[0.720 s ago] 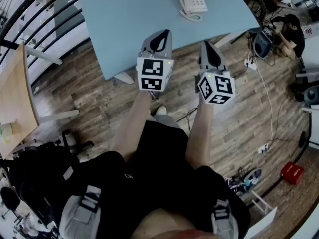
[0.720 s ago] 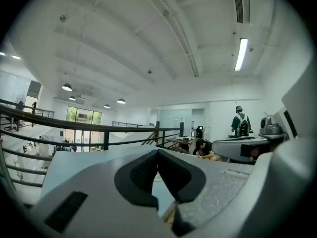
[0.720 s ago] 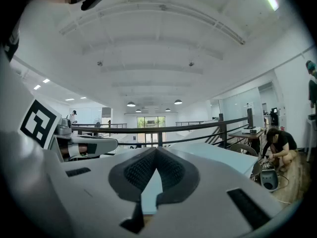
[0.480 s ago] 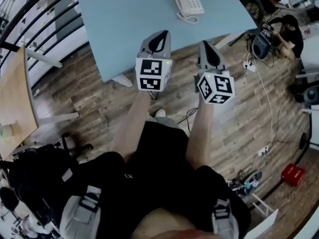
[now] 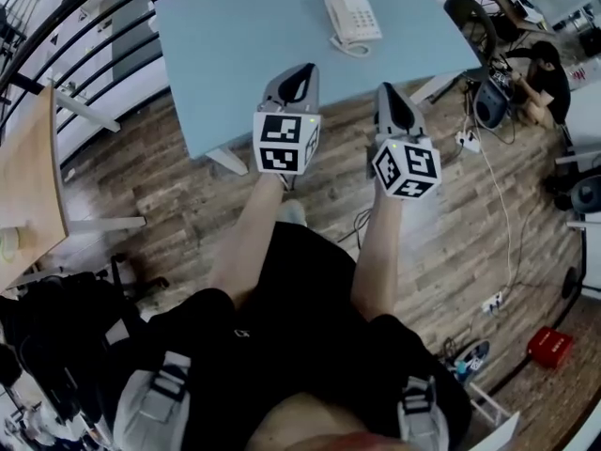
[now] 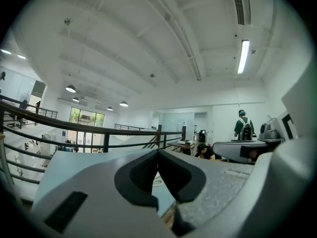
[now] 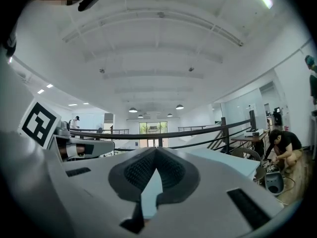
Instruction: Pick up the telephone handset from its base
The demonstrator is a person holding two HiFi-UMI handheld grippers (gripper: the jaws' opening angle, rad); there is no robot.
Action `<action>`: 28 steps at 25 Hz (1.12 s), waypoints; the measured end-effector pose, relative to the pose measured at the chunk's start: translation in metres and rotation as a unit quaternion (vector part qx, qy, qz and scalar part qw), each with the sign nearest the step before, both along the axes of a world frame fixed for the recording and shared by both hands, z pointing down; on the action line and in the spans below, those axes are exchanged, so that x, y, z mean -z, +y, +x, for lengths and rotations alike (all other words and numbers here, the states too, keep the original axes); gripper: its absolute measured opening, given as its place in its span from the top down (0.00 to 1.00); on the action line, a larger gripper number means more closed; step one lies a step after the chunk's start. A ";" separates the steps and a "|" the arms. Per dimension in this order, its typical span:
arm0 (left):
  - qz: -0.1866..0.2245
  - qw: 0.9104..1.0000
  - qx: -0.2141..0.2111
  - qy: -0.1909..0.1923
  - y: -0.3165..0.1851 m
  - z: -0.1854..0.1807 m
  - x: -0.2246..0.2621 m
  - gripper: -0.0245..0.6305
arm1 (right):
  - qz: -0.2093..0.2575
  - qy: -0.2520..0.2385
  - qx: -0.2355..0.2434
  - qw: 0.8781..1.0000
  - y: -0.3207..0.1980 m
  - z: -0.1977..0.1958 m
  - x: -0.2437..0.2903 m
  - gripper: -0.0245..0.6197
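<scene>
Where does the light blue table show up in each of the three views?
Head view: light blue table, top centre.
Left gripper view: a blue sliver, low centre.
Right gripper view: right of centre.
Shared landmark: black railing.

The head view looks steeply down past the person's own forearms onto the brown wooden plank floor [image 5: 169, 177]. The pale blue rectangular desk [image 5: 244, 45] lies far off at the top of the frame. The left tool [image 5: 304, 69] and the right tool [image 5: 387, 88] sit side by side below it.

The left gripper view rides low on its tool and faces level along the jaws. It looks close over them towards the black metal railing [image 6: 124, 131] and the white ceiling [image 6: 148, 33]. The right gripper view does likewise from its own tool.

All three views share the desk top, the railing and a crouching person in dark clothes [image 7: 282, 145].
</scene>
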State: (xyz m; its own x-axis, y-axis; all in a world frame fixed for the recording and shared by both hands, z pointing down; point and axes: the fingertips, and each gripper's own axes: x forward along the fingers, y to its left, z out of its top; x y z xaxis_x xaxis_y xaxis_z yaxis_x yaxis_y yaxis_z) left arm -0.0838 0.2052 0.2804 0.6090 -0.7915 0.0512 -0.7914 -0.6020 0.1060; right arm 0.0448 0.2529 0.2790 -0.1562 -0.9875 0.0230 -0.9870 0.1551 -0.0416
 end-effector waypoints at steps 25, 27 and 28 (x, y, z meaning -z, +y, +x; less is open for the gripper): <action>-0.145 0.988 -0.045 0.016 -0.208 0.110 -0.120 0.96 | -0.102 -0.060 -0.010 0.993 -0.193 0.109 -0.104 0.97; -0.159 0.986 -0.044 0.022 -0.238 0.120 -0.132 0.96 | -0.118 -0.061 -0.002 0.991 -0.224 0.114 -0.115 0.97; -0.167 0.985 -0.046 0.026 -0.252 0.123 -0.138 0.96 | -0.126 -0.062 0.001 0.990 -0.239 0.115 -0.120 0.97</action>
State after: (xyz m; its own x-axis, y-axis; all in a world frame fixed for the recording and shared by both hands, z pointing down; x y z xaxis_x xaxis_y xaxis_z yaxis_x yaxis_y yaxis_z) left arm 0.0394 -0.0467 0.4180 0.6859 -0.6774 0.2659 -0.7236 -0.5960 0.3483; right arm 0.1602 0.0139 0.3989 -0.1750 -0.9527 0.2484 -0.9716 0.1263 -0.2003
